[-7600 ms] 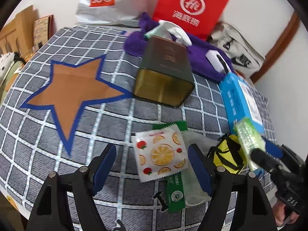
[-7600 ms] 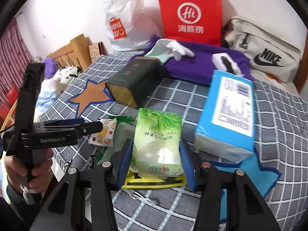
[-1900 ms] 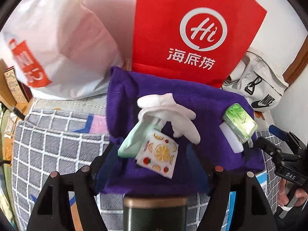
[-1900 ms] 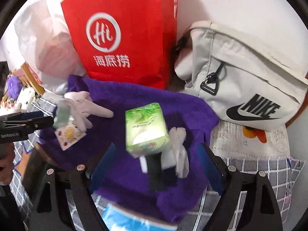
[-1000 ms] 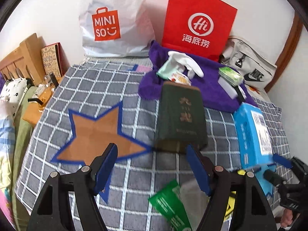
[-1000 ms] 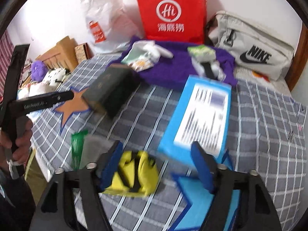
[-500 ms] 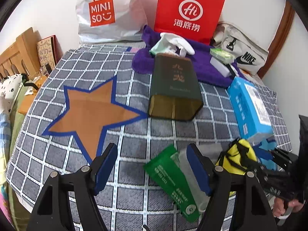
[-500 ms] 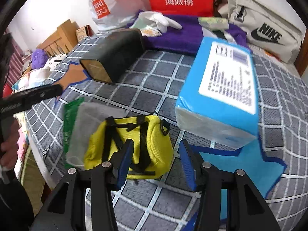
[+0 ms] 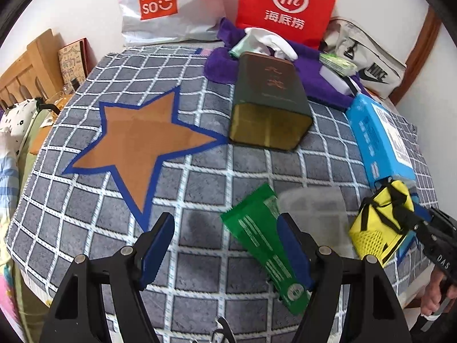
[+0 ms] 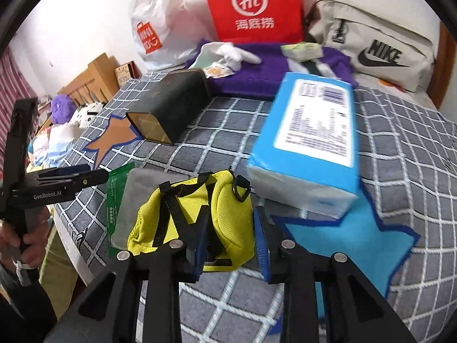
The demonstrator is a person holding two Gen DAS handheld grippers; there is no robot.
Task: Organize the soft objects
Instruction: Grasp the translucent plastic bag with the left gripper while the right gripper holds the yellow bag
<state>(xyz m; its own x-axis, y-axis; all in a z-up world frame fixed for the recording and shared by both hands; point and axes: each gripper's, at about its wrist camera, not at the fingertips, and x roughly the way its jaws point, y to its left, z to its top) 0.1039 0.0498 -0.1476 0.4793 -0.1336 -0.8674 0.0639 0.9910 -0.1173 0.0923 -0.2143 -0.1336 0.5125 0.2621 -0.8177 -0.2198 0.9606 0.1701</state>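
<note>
A small yellow mesh bag [image 10: 228,200] with black straps lies on the checked blanket [image 10: 400,148], partly on a grey pouch [image 10: 134,194]. My right gripper [image 10: 228,243] has it between the jaws, which are closing and pinch its near end. In the left wrist view the yellow bag [image 9: 380,228] sits at the right gripper's [image 9: 422,223] tips. My left gripper [image 9: 225,245] stands open low over the blanket, its right finger above a green packet [image 9: 257,237]. Nothing is between its fingers.
At the back, a purple towel [image 9: 320,77] holds a white glove [image 9: 271,40], a fruit-print packet [image 10: 217,71] and a green tissue pack [image 9: 337,63]. A dark tin [image 9: 268,103] and a blue tissue pack [image 9: 377,140] lie mid-blanket. Shopping bags and a Nike bag [image 10: 371,45] line the wall.
The right jaws have narrowed from wide apart to pinching the yellow bag as the gripper came down onto it. The left gripper dropped closer to the green packet, still open.
</note>
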